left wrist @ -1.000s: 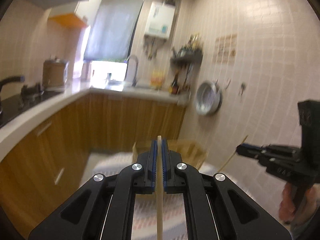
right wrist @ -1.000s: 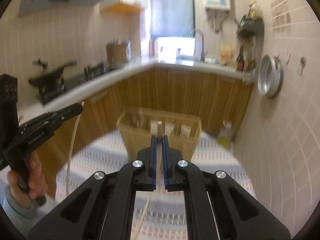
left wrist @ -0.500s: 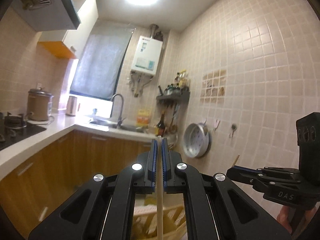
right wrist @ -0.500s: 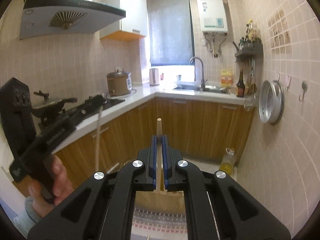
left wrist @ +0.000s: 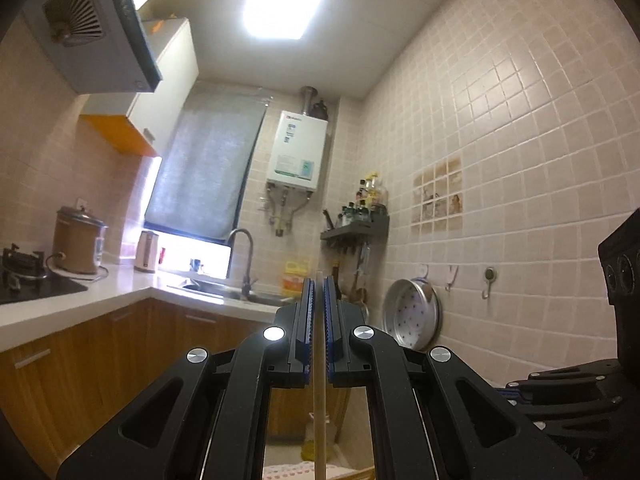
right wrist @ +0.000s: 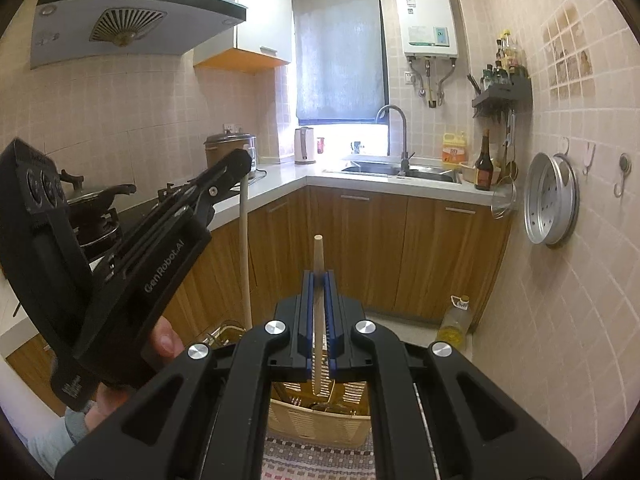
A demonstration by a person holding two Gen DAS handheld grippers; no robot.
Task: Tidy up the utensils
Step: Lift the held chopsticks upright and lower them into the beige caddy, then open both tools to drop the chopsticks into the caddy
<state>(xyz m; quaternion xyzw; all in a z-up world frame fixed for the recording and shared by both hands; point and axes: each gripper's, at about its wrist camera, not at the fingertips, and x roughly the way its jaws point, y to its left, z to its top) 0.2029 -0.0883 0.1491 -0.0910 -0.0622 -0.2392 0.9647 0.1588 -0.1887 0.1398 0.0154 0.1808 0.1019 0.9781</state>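
My left gripper (left wrist: 319, 286) is shut on a pale wooden chopstick (left wrist: 319, 420) that runs straight down out of the left wrist view. My right gripper (right wrist: 319, 276) is shut on a second chopstick (right wrist: 318, 252), whose blunt tip pokes out beyond the pads. In the right wrist view the left gripper (right wrist: 239, 165) is raised at the left in a person's hand (right wrist: 162, 340), and its chopstick (right wrist: 245, 264) hangs down toward a wicker basket (right wrist: 320, 424). The basket sits low, below both grippers, with dividers inside. The right gripper's body (left wrist: 560, 396) shows at the right edge of the left wrist view.
A striped cloth (right wrist: 316, 460) lies under the basket. Behind are wooden cabinets (right wrist: 424, 256), a white counter with a sink (right wrist: 400, 170), a stove with a pan (right wrist: 96, 200), a round steamer tray (right wrist: 550, 200) hung on the tiled wall, and an oil bottle (right wrist: 454, 320) on the floor.
Both grippers have risen and tilted upward, so the basket has slid to the bottom of the views. The left gripper has come closer to the right. Each still holds its chopstick.
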